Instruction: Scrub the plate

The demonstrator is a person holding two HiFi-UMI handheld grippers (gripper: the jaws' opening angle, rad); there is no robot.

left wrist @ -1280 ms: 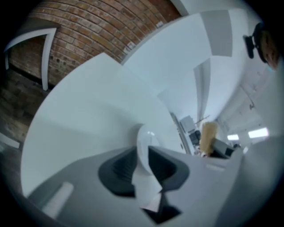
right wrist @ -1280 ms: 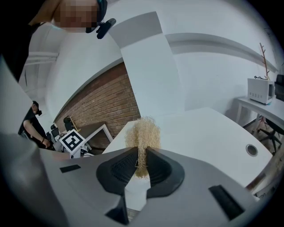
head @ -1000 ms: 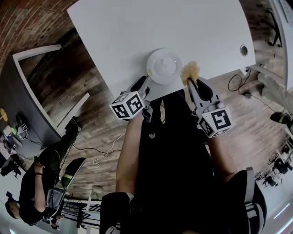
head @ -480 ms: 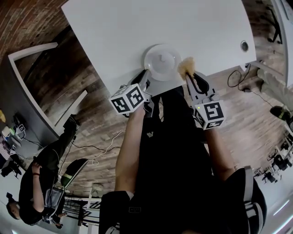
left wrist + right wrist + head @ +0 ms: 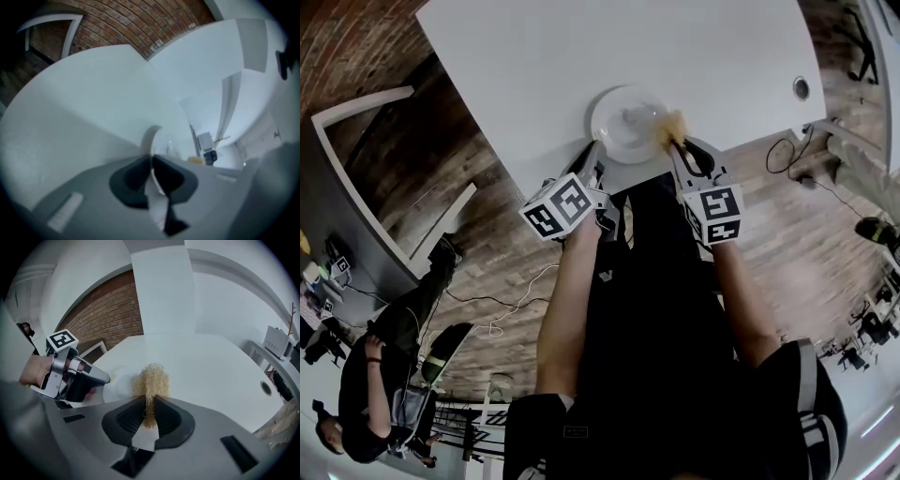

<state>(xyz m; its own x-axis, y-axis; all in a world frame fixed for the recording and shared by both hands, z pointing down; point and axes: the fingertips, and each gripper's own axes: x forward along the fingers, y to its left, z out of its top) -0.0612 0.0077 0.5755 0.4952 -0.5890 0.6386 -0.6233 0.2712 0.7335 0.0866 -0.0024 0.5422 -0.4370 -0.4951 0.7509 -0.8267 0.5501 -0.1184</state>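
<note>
While the left gripper (image 5: 593,157) pinches the near rim of the plate (image 5: 625,120) at the table (image 5: 562,56) edge, the right gripper (image 5: 677,150), clamped on a straw-coloured scourer (image 5: 673,125), sits at the plate's right rim, with the plate's centre leftward of it.

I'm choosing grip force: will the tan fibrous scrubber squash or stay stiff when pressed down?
Probably squashes: the tan fibrous scrubber is a loose frizzy tuft, pinched narrow between the right tongs. Likely light, being mostly air between thin strands.
</note>
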